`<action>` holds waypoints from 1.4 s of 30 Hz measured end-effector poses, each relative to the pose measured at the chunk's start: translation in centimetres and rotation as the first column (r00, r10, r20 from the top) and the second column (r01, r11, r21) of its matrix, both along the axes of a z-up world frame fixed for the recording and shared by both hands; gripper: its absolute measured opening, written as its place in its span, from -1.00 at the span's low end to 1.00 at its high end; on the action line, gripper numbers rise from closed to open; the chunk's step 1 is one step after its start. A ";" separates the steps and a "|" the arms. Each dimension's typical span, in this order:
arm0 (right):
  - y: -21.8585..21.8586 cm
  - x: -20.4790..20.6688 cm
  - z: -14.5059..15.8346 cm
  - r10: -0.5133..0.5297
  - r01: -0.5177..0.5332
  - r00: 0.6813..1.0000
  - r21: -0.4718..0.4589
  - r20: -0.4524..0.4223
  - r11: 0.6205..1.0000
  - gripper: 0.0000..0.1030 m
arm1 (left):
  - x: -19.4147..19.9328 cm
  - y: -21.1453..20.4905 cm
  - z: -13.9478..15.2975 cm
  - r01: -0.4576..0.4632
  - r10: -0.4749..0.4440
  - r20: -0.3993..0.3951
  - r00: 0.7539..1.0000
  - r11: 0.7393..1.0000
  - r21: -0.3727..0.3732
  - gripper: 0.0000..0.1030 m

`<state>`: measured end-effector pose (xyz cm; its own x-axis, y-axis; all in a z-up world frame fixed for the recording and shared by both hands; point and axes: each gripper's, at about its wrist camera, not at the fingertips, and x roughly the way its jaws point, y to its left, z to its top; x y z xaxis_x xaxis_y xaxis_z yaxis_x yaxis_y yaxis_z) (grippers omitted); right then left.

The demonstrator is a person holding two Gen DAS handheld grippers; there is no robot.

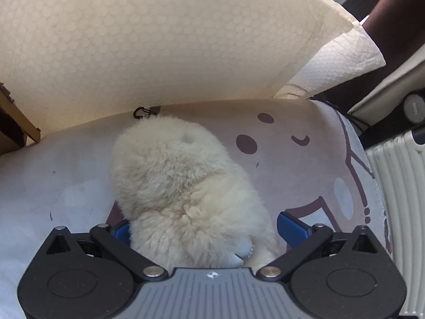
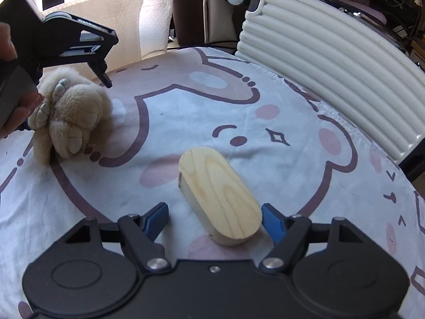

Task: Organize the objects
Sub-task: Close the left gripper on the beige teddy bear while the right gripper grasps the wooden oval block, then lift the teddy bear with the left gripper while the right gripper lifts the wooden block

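Observation:
A fluffy cream plush toy [image 1: 183, 183] lies on the bear-print cloth [image 1: 292, 159]. My left gripper [image 1: 205, 230] straddles its near end with the jaws wide. The left blue pad sits at the fur's edge and the right pad a little off it, so it is open. From the right wrist view the plush [image 2: 71, 111] shows its paws, with a hand and one of the left gripper's fingers [image 2: 102, 70] over it. A pale oval wooden box [image 2: 220, 194] lies between my right gripper's [image 2: 213, 222] pads. The right pad is at its side, the left pad apart, so this gripper is open too.
A large bubble-padded sheet [image 1: 159, 40] leans over the cloth at the back, with a paper towel roll [image 2: 155, 21] beside it. A ribbed cream suitcase [image 2: 332, 61] borders the cloth's right side. A cardboard edge [image 1: 16, 122] is at far left, and a small black clip [image 1: 140, 112] lies behind the plush.

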<state>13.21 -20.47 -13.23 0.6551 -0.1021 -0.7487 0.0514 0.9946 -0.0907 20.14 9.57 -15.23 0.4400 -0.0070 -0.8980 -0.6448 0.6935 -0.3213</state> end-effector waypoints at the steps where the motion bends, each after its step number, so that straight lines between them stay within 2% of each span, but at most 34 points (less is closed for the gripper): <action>1: 0.0 0.0 0.0 -0.003 0.003 1.000 -0.001 0.001 1.000 0.48 | 0.0 -0.1 0.0 0.013 -0.013 -0.007 1.000 1.000 0.009 0.95; 7: -0.4 0.2 0.4 -0.021 0.021 1.000 -0.001 0.007 1.000 0.45 | 0.1 0.0 0.3 0.099 -0.096 -0.047 0.994 0.993 0.062 0.56; 9: -0.8 0.4 0.6 -0.037 0.037 0.999 0.000 0.018 0.999 0.53 | 0.1 0.3 0.4 0.123 -0.120 -0.055 0.991 0.990 0.066 0.34; 11: -1.1 0.7 0.8 -0.034 0.034 0.999 0.011 0.038 0.999 0.67 | 0.1 0.6 0.6 0.152 -0.149 -0.056 0.987 0.986 0.066 0.21; 13: -1.3 1.2 0.9 -0.028 0.028 0.998 0.010 0.051 1.000 0.67 | 0.0 0.9 0.6 0.180 -0.177 -0.055 0.983 0.982 0.056 0.16; 15: -1.3 1.7 0.7 -0.019 0.019 0.999 0.004 0.036 1.000 0.62 | -0.1 1.2 0.7 0.215 -0.213 -0.053 0.976 0.975 0.048 0.12; 17: -1.1 2.2 0.3 0.004 -0.004 1.000 0.006 -0.012 1.000 0.34 | 0.0 1.1 0.8 0.268 -0.265 -0.054 0.963 0.962 0.050 0.10; 18: -0.9 2.3 0.1 0.017 -0.017 0.999 0.006 -0.030 1.000 0.25 | 0.0 0.9 0.9 0.303 -0.300 -0.054 0.952 0.951 0.056 0.09; 21: 0.0 2.0 0.3 -0.005 0.004 0.999 -0.019 -0.046 1.000 0.17 | 0.0 -0.1 1.4 0.416 -0.412 -0.059 0.909 0.905 0.092 0.06; 23: 0.3 1.7 0.5 -0.039 0.038 0.997 -0.010 -0.063 0.999 0.07 | -0.2 -1.2 1.7 0.501 -0.496 -0.070 0.866 0.857 0.122 0.04; 24: 0.3 1.5 0.6 -0.057 0.058 0.996 0.003 -0.074 0.998 0.05 | -0.4 -1.9 1.8 0.550 -0.544 -0.079 0.835 0.824 0.137 0.04; 26: 0.1 0.9 0.8 -0.103 0.107 0.990 0.030 -0.100 0.994 -0.05 | -0.8 -3.5 1.8 0.646 -0.638 -0.106 0.762 0.744 0.169 0.04; 30: -0.6 -0.7 1.2 -0.209 0.230 0.963 0.117 -0.171 0.966 -0.06 | -2.1 -6.2 2.2 0.785 -0.775 -0.152 0.614 0.580 0.218 0.04; 35: -0.8 -3.0 1.7 -0.268 0.306 0.934 0.141 -0.235 0.942 -0.06 | -3.9 -8.6 2.6 0.882 -0.873 -0.180 0.454 0.411 0.228 0.04; 40: -0.8 -4.8 2.0 -0.333 0.397 0.886 0.157 -0.323 0.904 -0.06 | -6.4 -11.2 2.6 0.944 -0.929 -0.255 0.269 0.202 0.259 0.04; 42: -0.5 -5.5 2.2 -0.337 0.414 0.872 0.168 -0.356 0.895 -0.06 | -7.3 -11.7 2.6 0.956 -0.938 -0.272 0.215 0.144 0.256 0.04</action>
